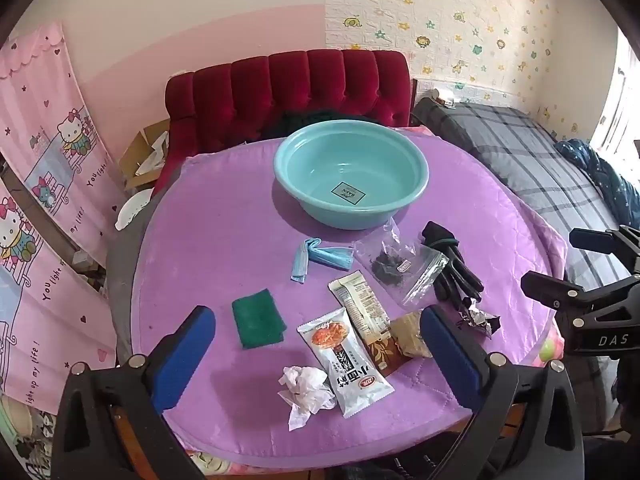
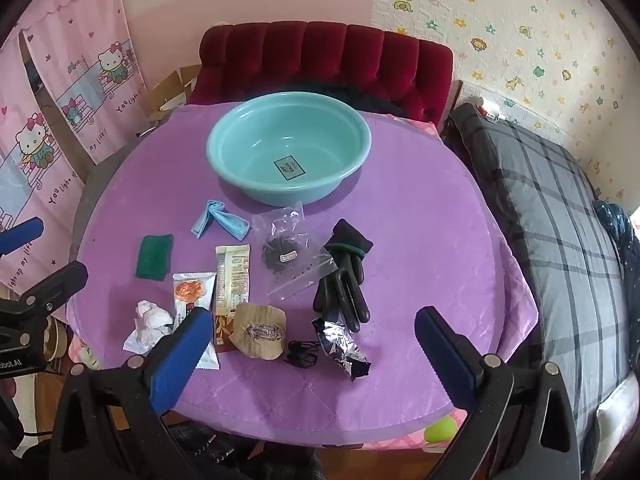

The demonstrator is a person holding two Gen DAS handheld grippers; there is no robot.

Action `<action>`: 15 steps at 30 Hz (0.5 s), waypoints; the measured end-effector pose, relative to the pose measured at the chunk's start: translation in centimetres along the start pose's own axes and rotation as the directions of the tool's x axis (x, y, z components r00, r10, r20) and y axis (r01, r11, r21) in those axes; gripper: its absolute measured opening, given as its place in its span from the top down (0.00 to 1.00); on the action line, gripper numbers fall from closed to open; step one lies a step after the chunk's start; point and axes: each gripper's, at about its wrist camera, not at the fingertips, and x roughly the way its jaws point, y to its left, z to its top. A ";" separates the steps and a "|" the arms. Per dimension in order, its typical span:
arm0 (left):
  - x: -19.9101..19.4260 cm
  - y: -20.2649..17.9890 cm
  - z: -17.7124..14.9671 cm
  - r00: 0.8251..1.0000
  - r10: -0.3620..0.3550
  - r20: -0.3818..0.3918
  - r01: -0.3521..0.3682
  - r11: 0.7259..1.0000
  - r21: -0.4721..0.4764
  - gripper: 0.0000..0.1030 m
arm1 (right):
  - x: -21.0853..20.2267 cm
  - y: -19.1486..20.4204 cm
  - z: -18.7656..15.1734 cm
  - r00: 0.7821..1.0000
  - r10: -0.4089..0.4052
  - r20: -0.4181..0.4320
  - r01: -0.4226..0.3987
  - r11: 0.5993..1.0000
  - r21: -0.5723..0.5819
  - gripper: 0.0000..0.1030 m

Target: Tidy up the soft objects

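Note:
A round table with a purple quilted cover (image 1: 224, 216) (image 2: 420, 216) holds a teal basin (image 1: 288, 168) (image 2: 224, 148) at the back, with nothing in it. In front lie a blue face mask (image 1: 316, 258) (image 2: 220, 220), a green cloth (image 1: 258, 322) (image 2: 154, 256), a black glove (image 1: 452, 264) (image 2: 342, 280), crumpled white tissue (image 1: 306, 392) (image 2: 150, 322), snack packets (image 1: 348, 364) (image 2: 234, 276), a clear zip bag (image 1: 400, 266) (image 2: 290, 254), a foil wrapper (image 2: 342, 350) and a brown paper wrapper (image 2: 260, 332). My left gripper (image 1: 320, 356) and right gripper (image 2: 316, 352) hover open and empty over the near edge.
A red tufted chair (image 1: 288, 88) (image 2: 324, 56) stands behind the table. A bed with a grey plaid cover (image 1: 532, 160) (image 2: 560, 208) is on the right. Pink cartoon curtains (image 1: 44, 184) hang on the left. A black cord loop (image 2: 302, 352) lies by the foil wrapper.

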 end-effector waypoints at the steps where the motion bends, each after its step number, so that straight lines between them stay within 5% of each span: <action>1: 0.0 0.0 0.0 1.000 0.001 0.000 -0.001 1.000 0.002 0.00 | -0.1 0.0 0.0 1.000 0.003 0.007 -0.003 1.000 0.001 0.00; 15: -0.6 -0.2 0.1 1.000 0.016 0.010 -0.016 1.000 0.012 0.00 | -1.3 0.0 0.2 1.000 0.011 0.018 -0.011 1.000 0.003 0.00</action>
